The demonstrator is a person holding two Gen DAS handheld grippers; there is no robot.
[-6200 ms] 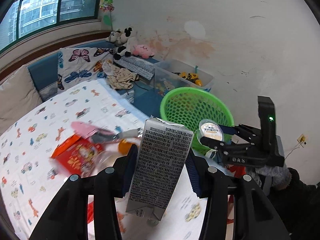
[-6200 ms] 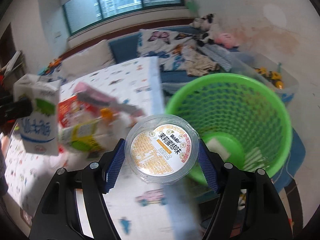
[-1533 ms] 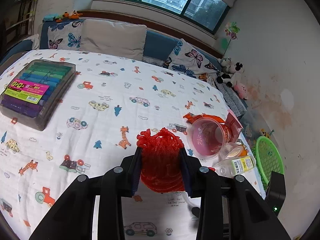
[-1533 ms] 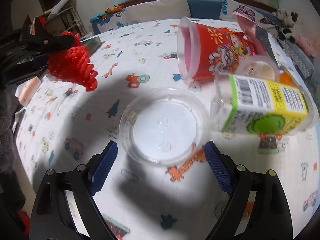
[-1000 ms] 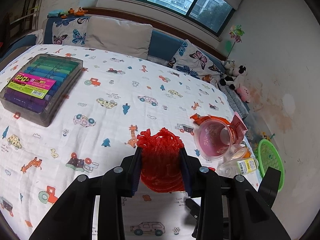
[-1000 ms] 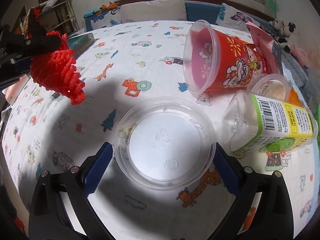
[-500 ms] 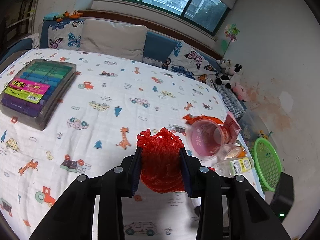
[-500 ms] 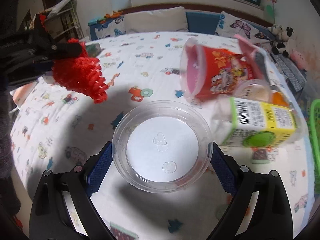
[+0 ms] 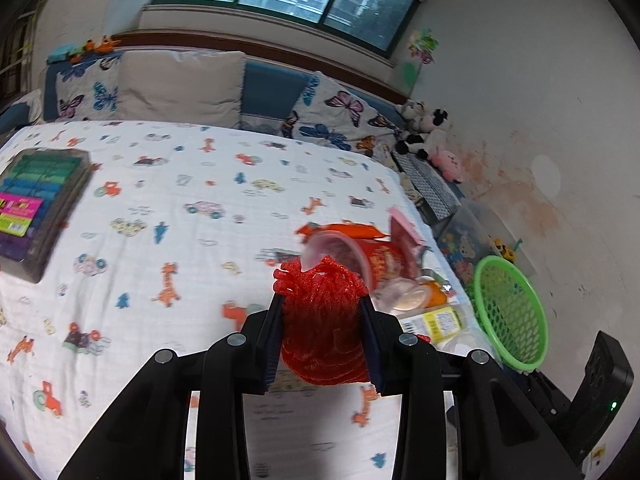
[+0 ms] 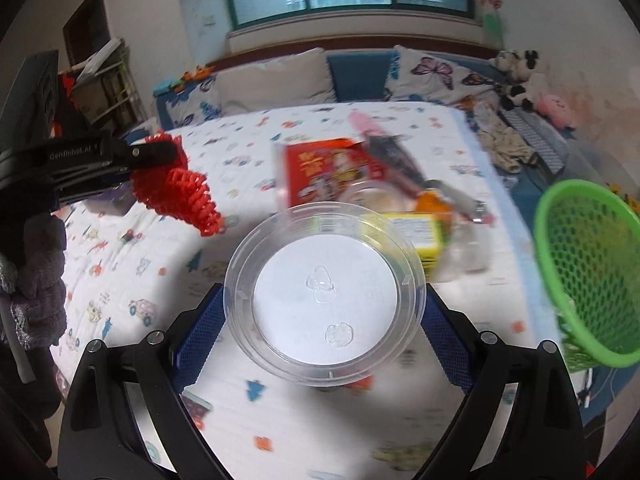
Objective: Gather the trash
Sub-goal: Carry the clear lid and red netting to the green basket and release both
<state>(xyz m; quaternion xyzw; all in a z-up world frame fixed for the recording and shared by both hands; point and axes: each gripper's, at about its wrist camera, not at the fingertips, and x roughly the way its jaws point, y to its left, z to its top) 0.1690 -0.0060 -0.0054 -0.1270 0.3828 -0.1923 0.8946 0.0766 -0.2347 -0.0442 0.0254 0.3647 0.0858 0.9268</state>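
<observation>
Bed (image 9: 168,184): covered in a white sheet printed with cars and giraffes, cushions along the far side under the window.

Basket (image 10: 588,272): green mesh, off the bed's right edge, tilted in the right wrist view so the open mouth faces left toward the bed.

Marker case (image 9: 36,204): grey, flat on the bed at far left, long axis running away from the camera.

Red cup (image 9: 360,256): lying on its side on the bed near the right edge, long axis level, open mouth toward the left tongs, base toward the basket.

Lid (image 10: 324,296): clear round plastic, held off the bed, face toward the camera, edges against both blue pads.

Carton (image 10: 416,236): yellow-green, lying on its side just behind the lid; ends too blurred to tell.

Net (image 9: 324,328): red mesh bundle, pinched upright above the bed, hanging down past the pads in the right wrist view.

Left tongs (image 9: 322,336): narrow, clamped on the net.

Right tongs (image 10: 322,320): wide, gripping the lid across its rim.
</observation>
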